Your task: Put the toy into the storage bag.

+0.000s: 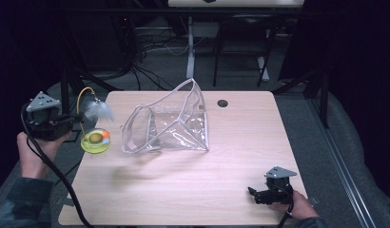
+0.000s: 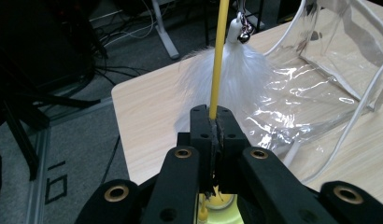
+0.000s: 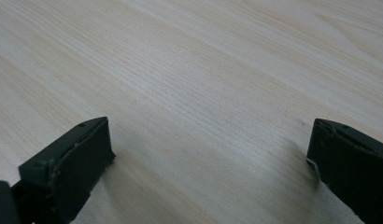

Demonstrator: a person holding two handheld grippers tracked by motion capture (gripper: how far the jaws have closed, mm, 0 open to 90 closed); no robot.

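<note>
The wand [image 2: 217, 56], a thin yellow rod, is running up from the closed jaws of the left gripper [image 2: 214, 122] in the left gripper view, its long axis lying roughly along the gripper's own line and pointing away from the camera. In the high view the wand [image 1: 81, 102] is arching up and over from the gripper toward the table's left edge. A white feather tuft [image 2: 238, 77] is hanging at the far end of the rod, just beyond the jaws, with a small metal bell [image 2: 245, 30] sitting at its top. In the high view the tuft [image 1: 99, 110] is hovering over the left edge of the table [image 1: 240, 156].

A yellow-green disc [image 1: 96, 140] is lying just below the tuft at the table's left edge, carrying an orange spot and a darker centre; what these parts are cannot be told.

A clear plastic bag [image 1: 169, 124] with white piping is sitting just right of the disc, its open mouth facing left toward the tuft. Nothing can be seen inside it.

The left gripper [image 1: 64, 122] is gripping the wand, held off the table's left edge. The right gripper [image 1: 250, 192] is resting near the table's front right, well apart from the bag; its jaws are standing wide open over bare wood.
</note>
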